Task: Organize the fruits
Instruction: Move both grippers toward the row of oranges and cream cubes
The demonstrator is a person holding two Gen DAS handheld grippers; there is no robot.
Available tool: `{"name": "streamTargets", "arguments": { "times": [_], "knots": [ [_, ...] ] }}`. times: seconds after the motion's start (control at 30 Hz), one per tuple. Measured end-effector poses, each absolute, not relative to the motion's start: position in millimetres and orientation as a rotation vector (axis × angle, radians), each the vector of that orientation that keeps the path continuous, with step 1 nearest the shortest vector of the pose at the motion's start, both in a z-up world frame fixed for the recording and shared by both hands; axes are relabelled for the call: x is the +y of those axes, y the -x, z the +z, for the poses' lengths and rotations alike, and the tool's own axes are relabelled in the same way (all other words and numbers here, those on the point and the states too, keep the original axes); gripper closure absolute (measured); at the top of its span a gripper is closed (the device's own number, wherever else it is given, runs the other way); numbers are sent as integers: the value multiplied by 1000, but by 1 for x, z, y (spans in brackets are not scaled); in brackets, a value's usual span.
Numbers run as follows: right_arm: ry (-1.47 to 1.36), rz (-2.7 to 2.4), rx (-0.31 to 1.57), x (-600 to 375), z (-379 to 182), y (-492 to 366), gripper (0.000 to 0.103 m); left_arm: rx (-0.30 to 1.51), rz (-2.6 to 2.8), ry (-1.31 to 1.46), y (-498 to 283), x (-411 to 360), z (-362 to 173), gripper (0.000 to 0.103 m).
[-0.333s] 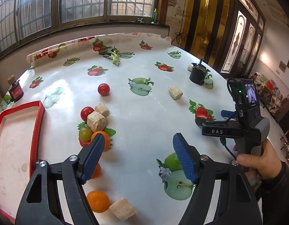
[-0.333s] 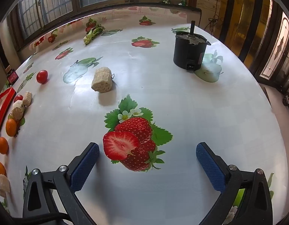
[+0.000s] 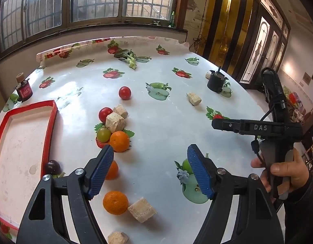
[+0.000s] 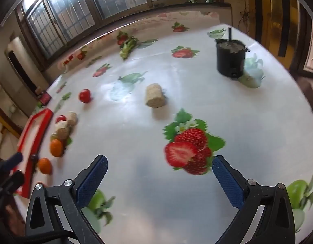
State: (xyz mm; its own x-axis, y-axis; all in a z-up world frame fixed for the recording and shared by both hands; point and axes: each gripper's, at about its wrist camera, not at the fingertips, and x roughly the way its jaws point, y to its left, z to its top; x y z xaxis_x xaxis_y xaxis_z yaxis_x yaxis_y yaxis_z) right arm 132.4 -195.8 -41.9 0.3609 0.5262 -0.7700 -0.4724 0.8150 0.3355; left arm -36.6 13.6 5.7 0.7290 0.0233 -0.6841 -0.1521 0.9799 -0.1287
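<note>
Jaws of both grippers spread, empty; round glossy oranges (image 3: 115, 202), rough beige cubes (image 3: 141, 209)

Red-rimmed tray (image 3: 52, 118) — fruit-print tablecloth (image 3: 160, 122).

oranges (image 3: 119, 141): 3 | red tomatoes (image 3: 125, 92): 2 | green tomato (image 3: 103, 134): 1 | dark plum (image 3: 52, 167): 1 | beige blocks (image 3: 115, 122): 5 | red tray (image 3: 52, 109): 1

Fruit-print table (image 3: 166, 126), red tray (image 3: 52, 109), tomatoes (image 3: 125, 93), oranges (image 3: 115, 202), beige blocks (image 3: 141, 209), black pot (image 3: 215, 82)
</note>
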Motion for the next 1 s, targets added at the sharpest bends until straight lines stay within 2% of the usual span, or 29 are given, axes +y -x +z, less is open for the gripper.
{"name": "streamTargets", "arguments": {
  "times": [0.37, 0.5, 1.0],
  "knots": [
    [84, 828, 680, -163, 50, -72, 0, 748, 114, 209, 68, 31, 10, 28],
    [116, 862, 779, -148, 41, -79, 0, 744, 135, 205, 79, 37, 12, 28],
    [281, 926, 732, -144, 37, -54, 0, 754, 190, 225, 122, 71, 8, 28]
  ]
}}
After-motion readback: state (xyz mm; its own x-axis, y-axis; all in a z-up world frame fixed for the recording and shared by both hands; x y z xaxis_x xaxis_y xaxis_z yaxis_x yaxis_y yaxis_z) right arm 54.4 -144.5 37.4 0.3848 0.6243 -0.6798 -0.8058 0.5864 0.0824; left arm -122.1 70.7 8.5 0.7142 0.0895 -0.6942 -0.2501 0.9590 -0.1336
